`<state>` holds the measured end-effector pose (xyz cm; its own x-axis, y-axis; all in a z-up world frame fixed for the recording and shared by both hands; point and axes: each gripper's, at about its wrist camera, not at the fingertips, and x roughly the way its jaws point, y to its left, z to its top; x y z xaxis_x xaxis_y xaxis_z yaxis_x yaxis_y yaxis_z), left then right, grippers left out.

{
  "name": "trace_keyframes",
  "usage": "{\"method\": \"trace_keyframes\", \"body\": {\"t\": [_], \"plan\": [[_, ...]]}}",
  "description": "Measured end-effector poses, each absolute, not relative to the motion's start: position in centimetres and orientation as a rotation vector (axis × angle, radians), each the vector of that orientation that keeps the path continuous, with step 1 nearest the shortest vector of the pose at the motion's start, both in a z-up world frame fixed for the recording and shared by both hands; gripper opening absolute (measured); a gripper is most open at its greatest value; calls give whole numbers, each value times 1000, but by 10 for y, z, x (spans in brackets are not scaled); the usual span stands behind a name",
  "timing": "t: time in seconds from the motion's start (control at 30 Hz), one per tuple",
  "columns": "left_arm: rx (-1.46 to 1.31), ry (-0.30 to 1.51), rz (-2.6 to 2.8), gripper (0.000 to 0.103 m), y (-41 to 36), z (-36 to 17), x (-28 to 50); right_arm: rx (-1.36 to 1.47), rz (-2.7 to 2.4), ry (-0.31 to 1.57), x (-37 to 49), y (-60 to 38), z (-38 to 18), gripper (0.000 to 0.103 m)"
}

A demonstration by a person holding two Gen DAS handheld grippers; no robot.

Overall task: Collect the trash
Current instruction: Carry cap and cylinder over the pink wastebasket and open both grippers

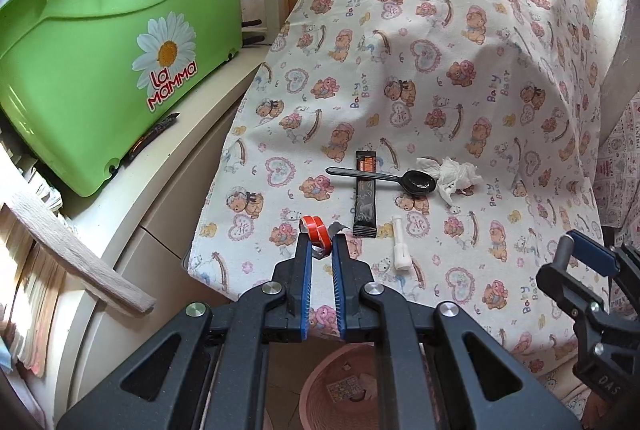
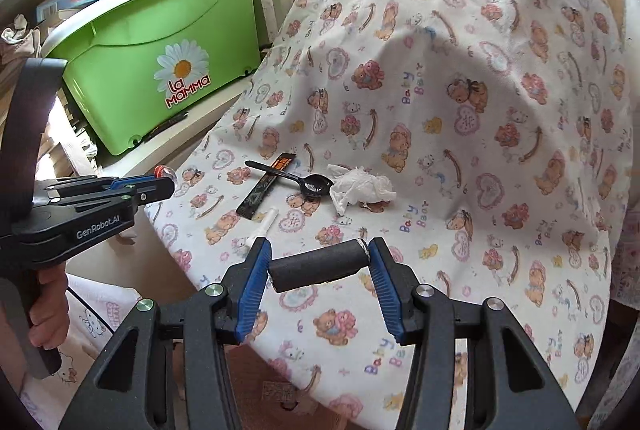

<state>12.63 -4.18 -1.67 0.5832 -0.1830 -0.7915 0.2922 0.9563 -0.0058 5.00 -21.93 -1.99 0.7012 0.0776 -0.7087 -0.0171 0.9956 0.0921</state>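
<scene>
My left gripper [image 1: 322, 236] is shut on a red-and-silver wrapper [image 1: 316, 228] above the near left edge of the bear-print cloth [image 1: 440, 70]; it also shows in the right wrist view [image 2: 166, 176]. My right gripper [image 2: 318, 258] is shut on a dark grey cylinder [image 2: 318, 266], held end to end above the cloth's near edge. On the cloth lie a black spoon [image 1: 384, 178], a black sachet [image 1: 365, 196], a white plastic tube [image 1: 400, 244] and a crumpled white tissue [image 1: 454, 174].
A pink basket [image 1: 340, 386] stands on the floor below my left gripper. A green "La Mamma" tub [image 1: 112, 50] sits on a white cabinet [image 1: 180, 158] to the left. A wooden slat [image 1: 72, 250] juts out at the left.
</scene>
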Motion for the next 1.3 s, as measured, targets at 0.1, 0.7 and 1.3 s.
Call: {"method": "trace_keyframes", "body": {"t": [0.1, 0.7, 1.3], "plan": [[49, 948, -316, 9, -36, -5, 117, 88, 16, 782, 28, -214, -10, 53], [66, 1125, -362, 9, -35, -73, 72, 106, 56, 891, -21, -192, -62, 53], [-13, 1570, -352, 9, -55, -178, 83, 126, 142, 1218, -13, -168, -170, 53]]}}
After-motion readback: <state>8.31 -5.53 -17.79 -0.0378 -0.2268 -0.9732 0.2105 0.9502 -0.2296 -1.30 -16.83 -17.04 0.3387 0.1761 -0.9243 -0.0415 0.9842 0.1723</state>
